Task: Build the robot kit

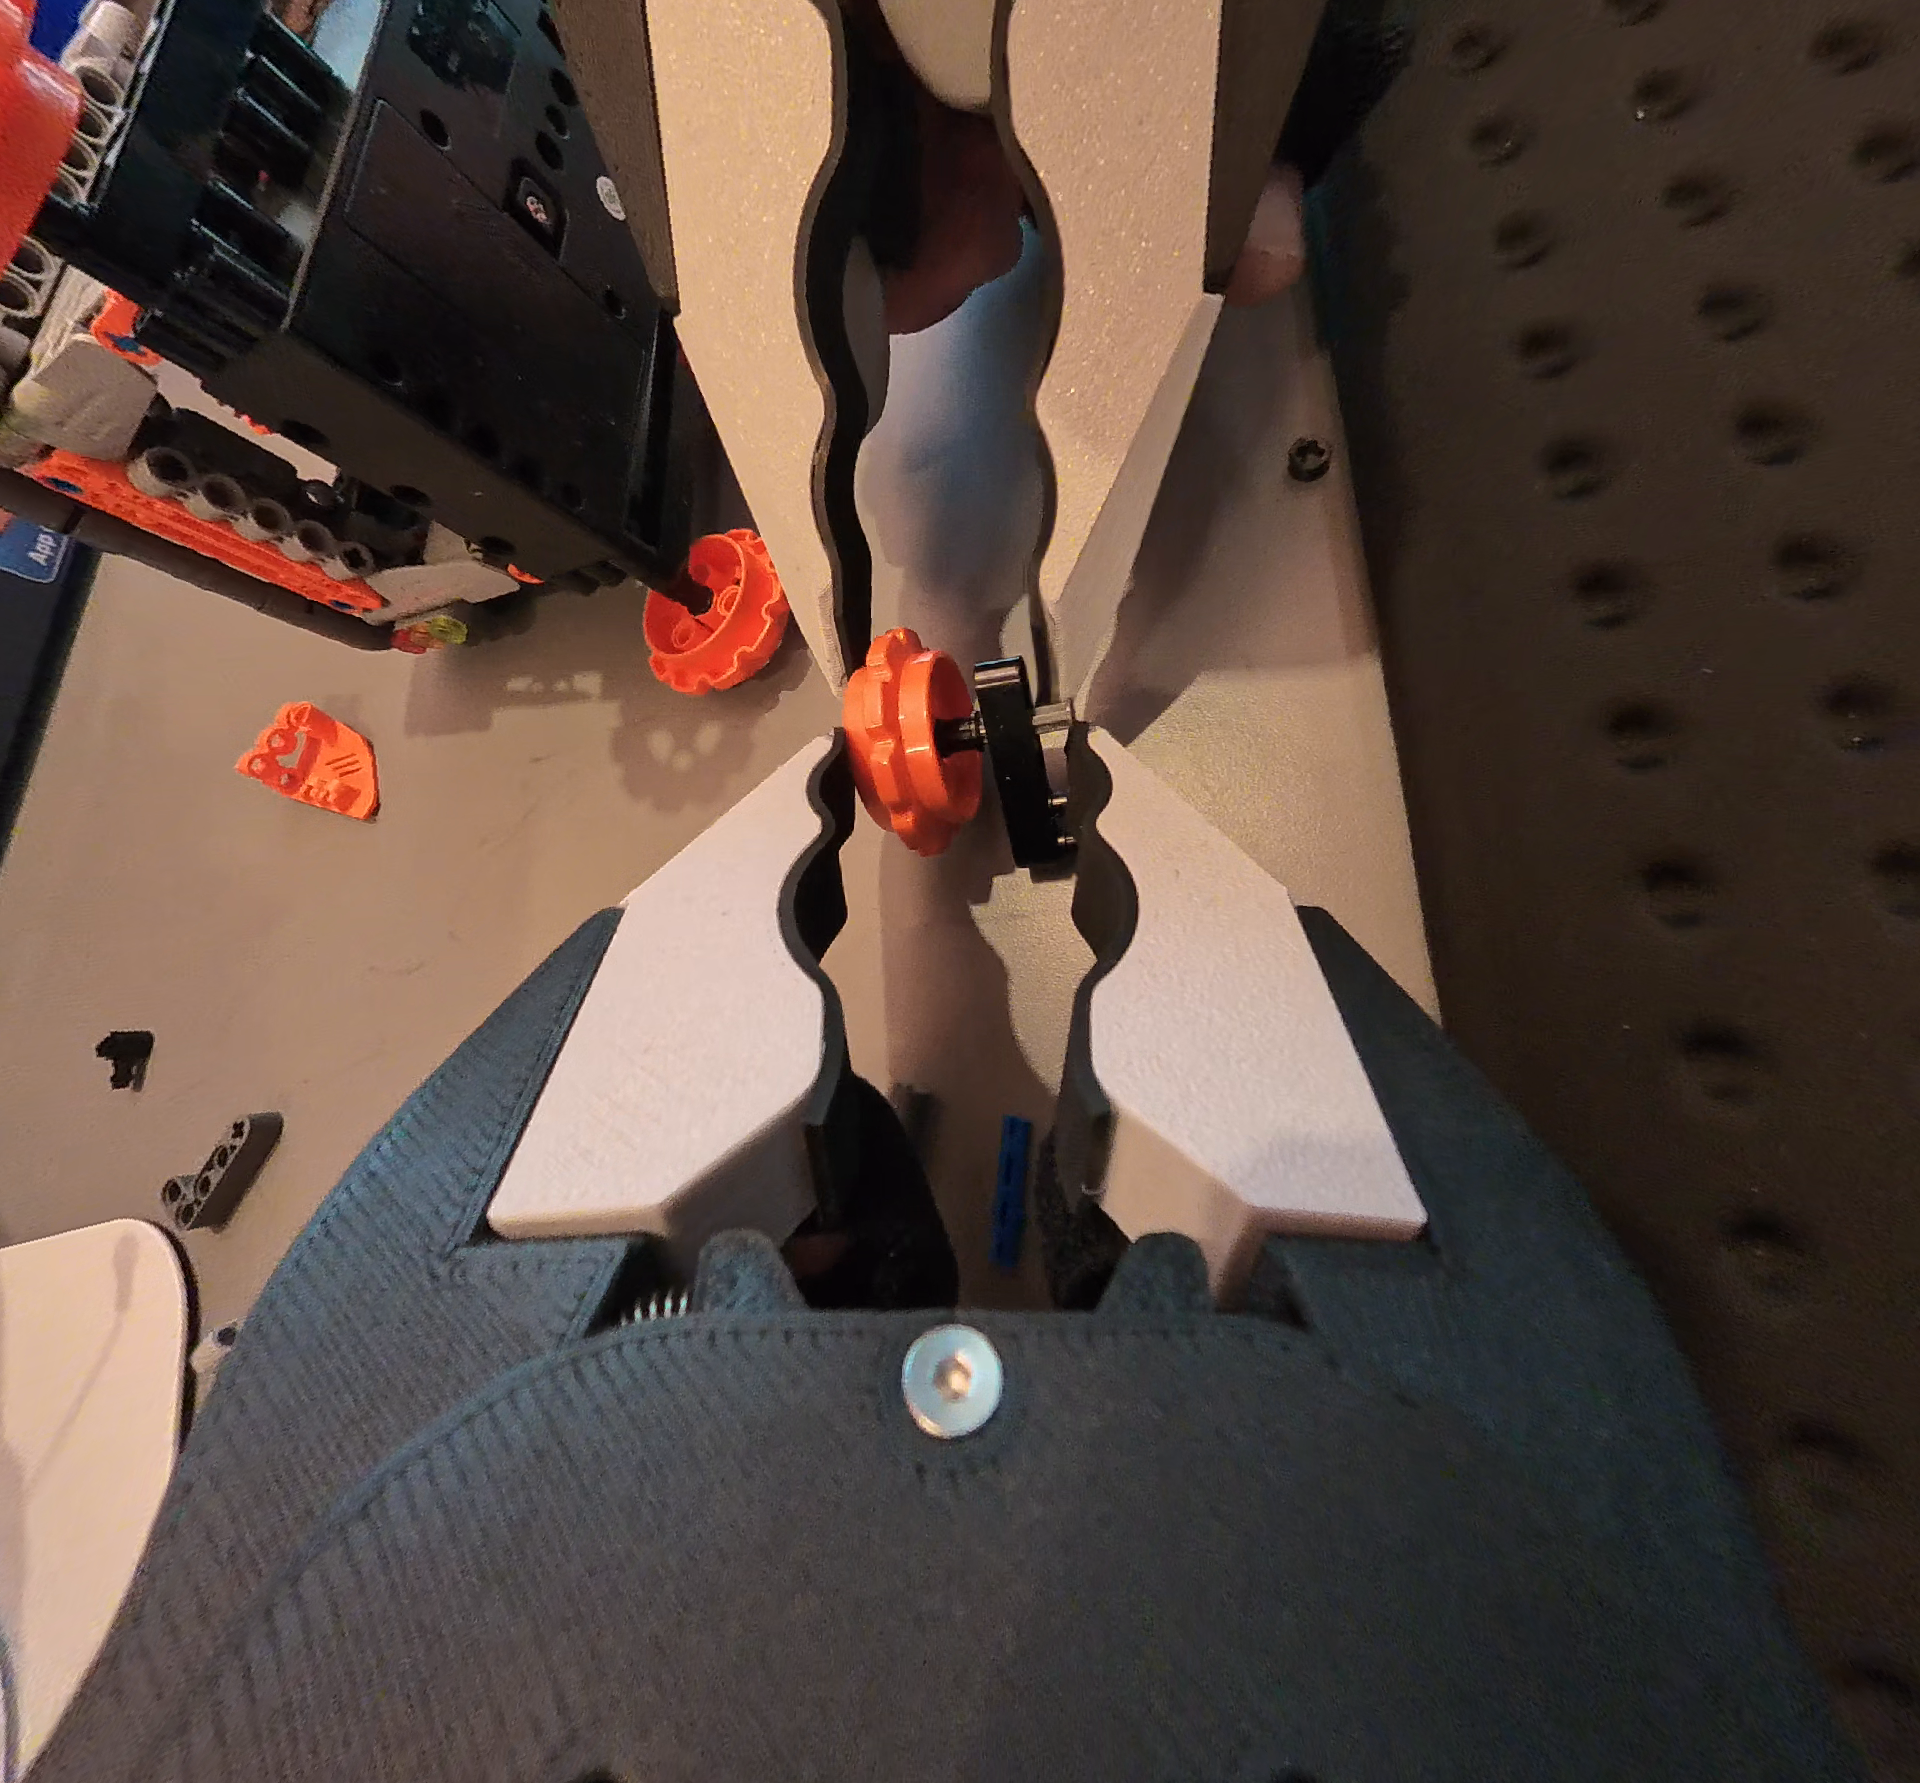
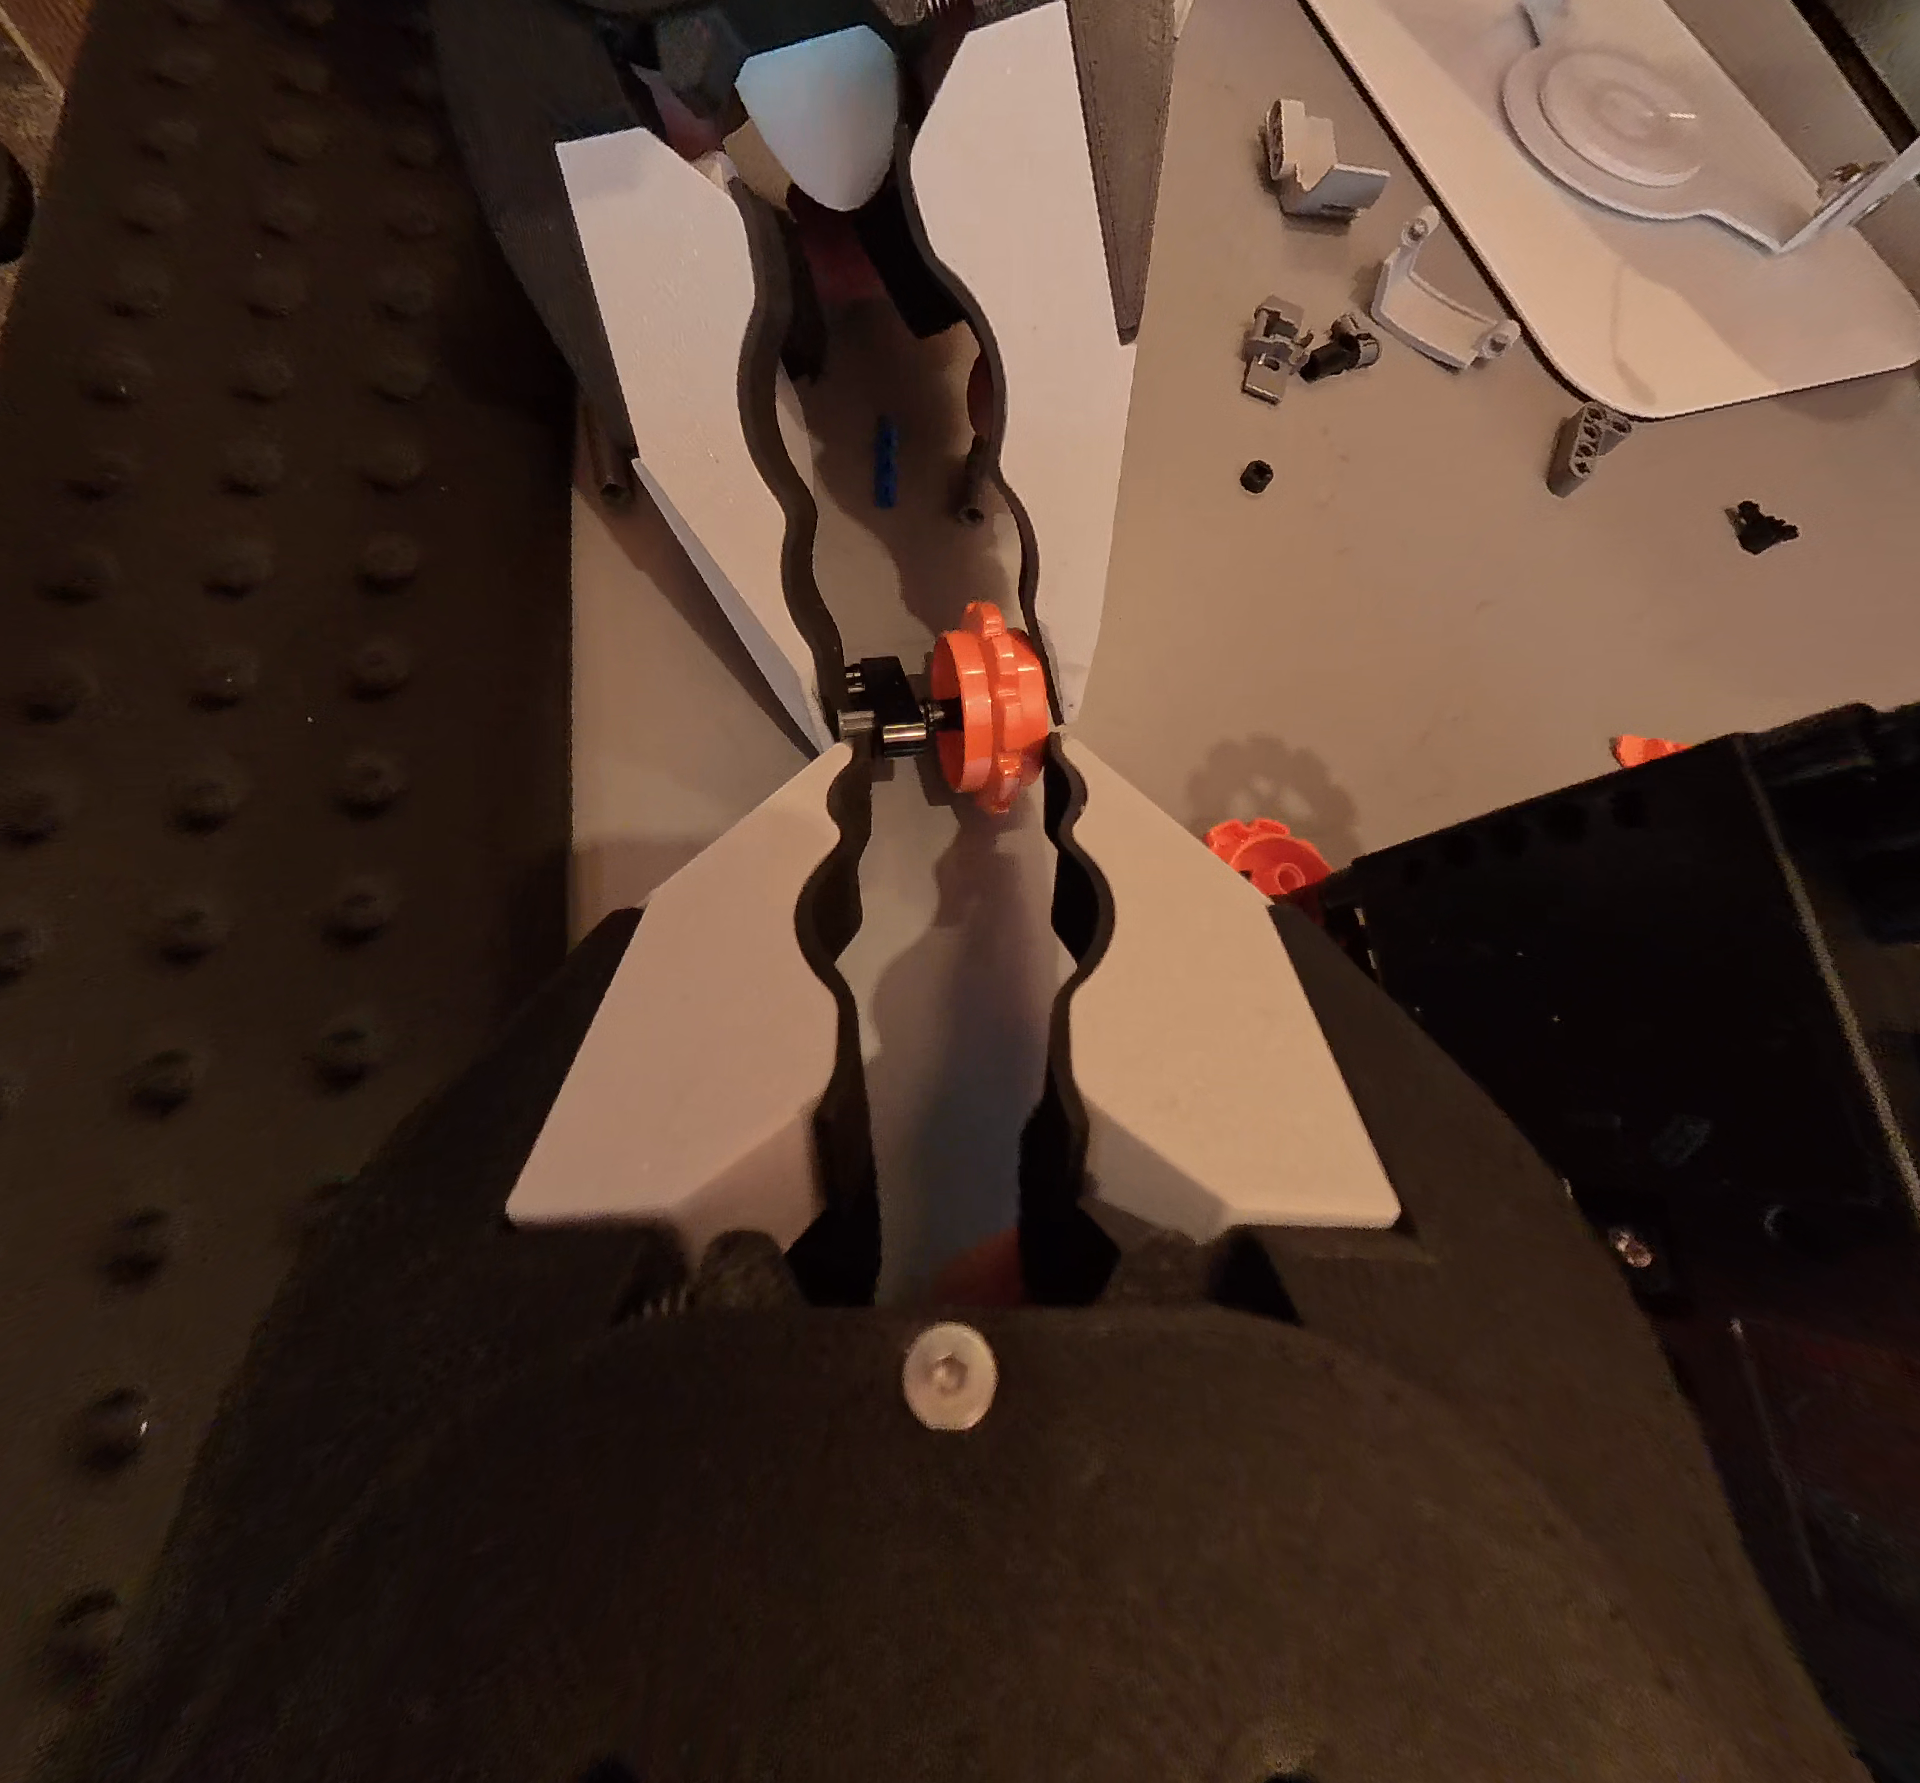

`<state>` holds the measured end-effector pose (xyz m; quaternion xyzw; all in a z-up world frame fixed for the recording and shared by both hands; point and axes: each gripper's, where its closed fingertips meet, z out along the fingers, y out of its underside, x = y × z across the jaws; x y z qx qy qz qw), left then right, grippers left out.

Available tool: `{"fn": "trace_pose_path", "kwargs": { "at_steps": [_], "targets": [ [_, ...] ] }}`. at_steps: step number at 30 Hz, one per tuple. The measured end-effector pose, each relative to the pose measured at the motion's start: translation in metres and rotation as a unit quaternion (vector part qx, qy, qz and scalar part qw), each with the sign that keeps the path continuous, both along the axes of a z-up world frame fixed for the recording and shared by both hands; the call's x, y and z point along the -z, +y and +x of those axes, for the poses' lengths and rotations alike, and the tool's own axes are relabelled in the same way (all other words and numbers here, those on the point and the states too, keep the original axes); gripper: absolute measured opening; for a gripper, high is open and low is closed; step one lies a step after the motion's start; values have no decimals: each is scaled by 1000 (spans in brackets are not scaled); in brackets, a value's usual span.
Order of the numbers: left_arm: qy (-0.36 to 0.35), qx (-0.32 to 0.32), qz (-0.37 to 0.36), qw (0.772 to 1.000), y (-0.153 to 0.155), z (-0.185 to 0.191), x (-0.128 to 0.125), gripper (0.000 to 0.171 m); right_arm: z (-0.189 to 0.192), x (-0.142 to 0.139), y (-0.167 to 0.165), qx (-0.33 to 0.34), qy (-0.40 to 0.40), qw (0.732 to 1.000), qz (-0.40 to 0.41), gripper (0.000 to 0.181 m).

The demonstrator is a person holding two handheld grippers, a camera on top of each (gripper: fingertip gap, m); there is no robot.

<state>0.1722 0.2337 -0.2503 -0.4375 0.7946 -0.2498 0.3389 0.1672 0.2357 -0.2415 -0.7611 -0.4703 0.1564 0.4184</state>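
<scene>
Grey tabletop point(image 1: 260, 902) bordered by black studded mat point(image 1: 1662, 798). Left gripper point(image 1: 951, 757) and right gripper point(image 2: 948, 746), tip to tip, both clamp orange wheel point(image 1: 909, 741) with black connector point(image 1: 1023, 757) above it.

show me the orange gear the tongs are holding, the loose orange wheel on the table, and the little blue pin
orange gear point(image 1: 906, 741), left wrist view, on its toothed rim.
loose orange wheel point(image 1: 712, 613), left wrist view, on its open hub face.
blue pin point(image 2: 884, 468), right wrist view, on the middle of its shaft.
</scene>
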Motion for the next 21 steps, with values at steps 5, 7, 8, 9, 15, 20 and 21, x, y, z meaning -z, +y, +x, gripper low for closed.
{"fn": "trace_pose_path", "kwargs": {
  "at_steps": [5,7,8,9,15,20,21],
  "targets": [
    [5,4,-1,1000,-2,-1,3,40,-1,2,-3,-2,1,1000,-12,35],
    [7,7,-4,1000,-4,-1,3,40,0,3,-3,-2,1,1000,-16,38],
    [6,6,-5,1000,-3,0,3,40,0,3,-4,-3,4,1000,-20,41],
    [6,8,-8,1000,-4,-1,3,40,0,3,-5,-5,7,1000,-23,42],
    [6,10,-9,1000,-4,0,3,41,-3,0,-7,-16,19,999,-23,36],
    [6,7,-8,1000,-3,0,3,41,-3,1,-5,-6,23,999,-30,36],
    [5,6,-11,1000,-3,0,3,40,-3,1,-5,-5,24,999,-32,36]
  ]
}}
